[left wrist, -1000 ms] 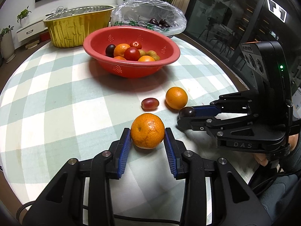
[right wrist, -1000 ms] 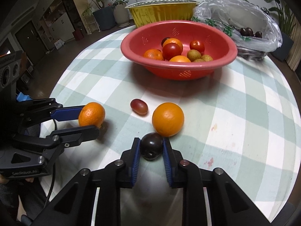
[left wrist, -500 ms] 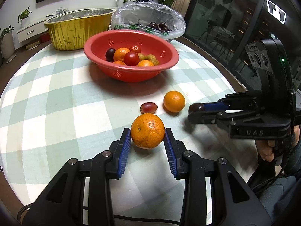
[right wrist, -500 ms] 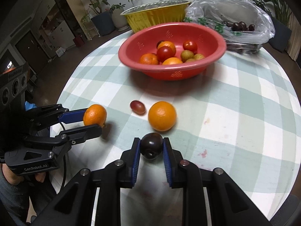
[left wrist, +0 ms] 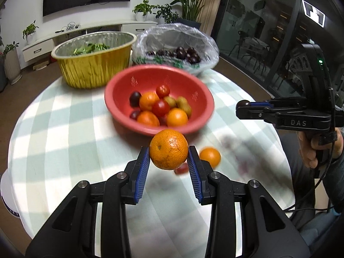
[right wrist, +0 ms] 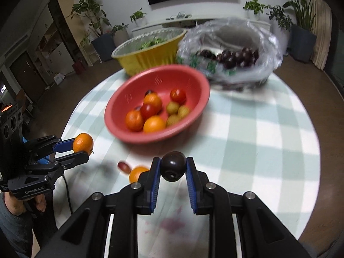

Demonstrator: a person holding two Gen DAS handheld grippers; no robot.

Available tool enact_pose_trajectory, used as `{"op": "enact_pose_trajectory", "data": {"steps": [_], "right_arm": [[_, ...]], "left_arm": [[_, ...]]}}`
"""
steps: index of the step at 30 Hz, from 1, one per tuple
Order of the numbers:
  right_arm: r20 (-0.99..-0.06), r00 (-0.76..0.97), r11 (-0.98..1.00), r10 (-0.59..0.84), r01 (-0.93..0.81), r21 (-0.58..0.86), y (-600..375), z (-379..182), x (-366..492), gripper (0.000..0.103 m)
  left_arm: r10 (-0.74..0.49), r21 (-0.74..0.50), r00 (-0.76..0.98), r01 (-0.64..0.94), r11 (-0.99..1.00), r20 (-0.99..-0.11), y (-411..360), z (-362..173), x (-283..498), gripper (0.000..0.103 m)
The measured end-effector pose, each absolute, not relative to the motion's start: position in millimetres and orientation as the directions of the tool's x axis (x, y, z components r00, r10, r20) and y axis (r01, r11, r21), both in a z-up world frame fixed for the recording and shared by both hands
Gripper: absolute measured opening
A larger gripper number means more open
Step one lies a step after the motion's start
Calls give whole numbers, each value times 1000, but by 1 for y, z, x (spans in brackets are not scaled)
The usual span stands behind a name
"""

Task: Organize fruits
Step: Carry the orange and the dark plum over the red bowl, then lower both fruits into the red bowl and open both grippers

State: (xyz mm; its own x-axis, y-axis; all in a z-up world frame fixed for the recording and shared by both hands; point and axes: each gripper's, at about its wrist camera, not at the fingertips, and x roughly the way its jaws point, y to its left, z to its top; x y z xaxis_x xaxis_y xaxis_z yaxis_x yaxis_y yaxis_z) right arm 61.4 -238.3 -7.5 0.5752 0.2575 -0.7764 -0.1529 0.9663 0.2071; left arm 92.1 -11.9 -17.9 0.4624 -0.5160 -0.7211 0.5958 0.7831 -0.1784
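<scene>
1. Orange rind shows between the blue pads: the mandarin (left wrist: 168, 149), on the cloth a second ago, now hangs mid-frame, clamped by the left gripper (left wrist: 169, 158).
2. Likewise the dark plum (right wrist: 173, 169) has lifted off, pinched in the right gripper (right wrist: 173, 172) at lower centre.
3. Both seem bound for the red bowl (left wrist: 120, 116), centre frame.
4. A small orange (left wrist: 210, 156) and a grape (right wrist: 124, 166) are left on the checked tablecloth (left wrist: 64, 142), so I'd judge more trips remain.

Orange (left wrist: 168, 149) is clamped by left gripper (left wrist: 169, 165); red bowl (left wrist: 200, 116) at 12 o'clock; dark plum (left wrist: 245, 103) pinched in right gripper (left wrist: 244, 107) at 2 o'clock.
</scene>
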Motion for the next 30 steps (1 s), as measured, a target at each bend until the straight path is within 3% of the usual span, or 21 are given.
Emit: {"op": "enact_pose_trajectory", "data": {"steps": [10,30], "right_arm": [[-742,627,969,236,-209,131,-221,22,105,25],[-809,556,972,191,-221,78,-197,-28,176,25]], "left_arm": [[-475,-130,494,581,803,-728,-38,-4,161,34],[-420,-92,472,574,814,-775,-62,-54,212,34]]}}
